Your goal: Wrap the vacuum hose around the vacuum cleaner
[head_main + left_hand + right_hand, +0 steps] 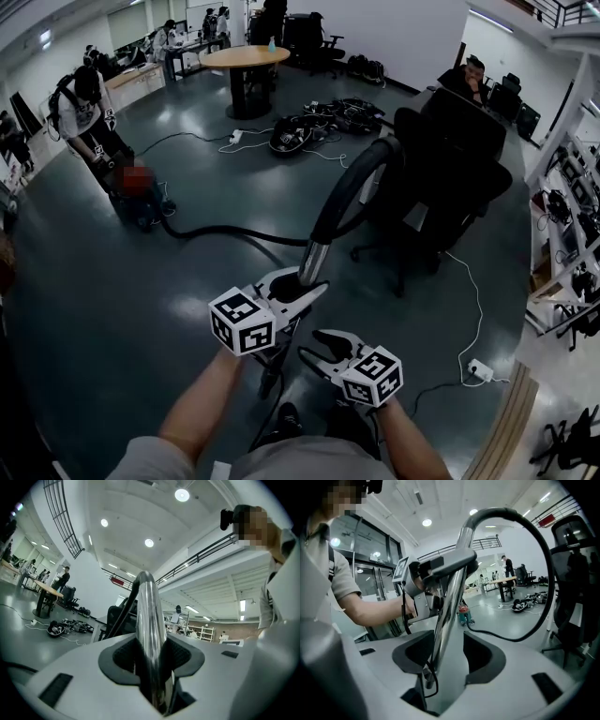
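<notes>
My left gripper is shut on the chrome wand tube of the vacuum hose, held up in front of me. In the left gripper view the tube is pinched between the pads of that gripper. From the tube the black hose arcs up, then trails over the floor to the vacuum cleaner at the far left. My right gripper stands open just below. In the right gripper view the tube runs between its jaws, close to the left pad, with a gap on the right.
A black office chair stands right behind the hose arc. A person bends over the vacuum cleaner. A heap of cables and a round table lie further back. A power strip and shelves are at the right.
</notes>
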Motion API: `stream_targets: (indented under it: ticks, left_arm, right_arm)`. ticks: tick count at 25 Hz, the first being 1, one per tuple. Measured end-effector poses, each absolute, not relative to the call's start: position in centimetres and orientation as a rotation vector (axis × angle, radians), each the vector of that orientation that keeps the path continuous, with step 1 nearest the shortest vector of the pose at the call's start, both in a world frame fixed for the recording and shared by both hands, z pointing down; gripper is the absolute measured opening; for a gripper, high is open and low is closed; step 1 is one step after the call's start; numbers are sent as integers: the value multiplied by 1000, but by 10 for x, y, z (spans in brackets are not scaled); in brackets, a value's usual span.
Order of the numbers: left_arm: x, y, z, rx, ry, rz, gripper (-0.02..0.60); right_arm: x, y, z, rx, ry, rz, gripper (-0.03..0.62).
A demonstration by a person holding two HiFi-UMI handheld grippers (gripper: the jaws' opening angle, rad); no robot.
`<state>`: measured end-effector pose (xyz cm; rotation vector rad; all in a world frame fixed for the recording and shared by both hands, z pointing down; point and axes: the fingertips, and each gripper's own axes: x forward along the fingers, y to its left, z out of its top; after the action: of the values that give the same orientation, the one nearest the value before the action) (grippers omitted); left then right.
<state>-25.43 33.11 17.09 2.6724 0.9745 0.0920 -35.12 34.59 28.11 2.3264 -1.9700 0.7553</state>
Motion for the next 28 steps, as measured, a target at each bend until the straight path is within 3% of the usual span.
stream_targets:
  ticks: [12, 26, 28]
  left_arm:
    - [-188, 344, 89, 2665, 823, -126, 161]
    - [-100, 351, 59, 2789, 463, -274, 161]
    - [-97, 349, 58, 2809, 423, -282, 161]
  right_arm:
    - [-300, 322, 252, 2159, -2401, 597, 192]
    - [-211, 317, 224, 1972, -2613, 425, 189]
    - [-208, 317, 223, 1930, -2589, 391, 94]
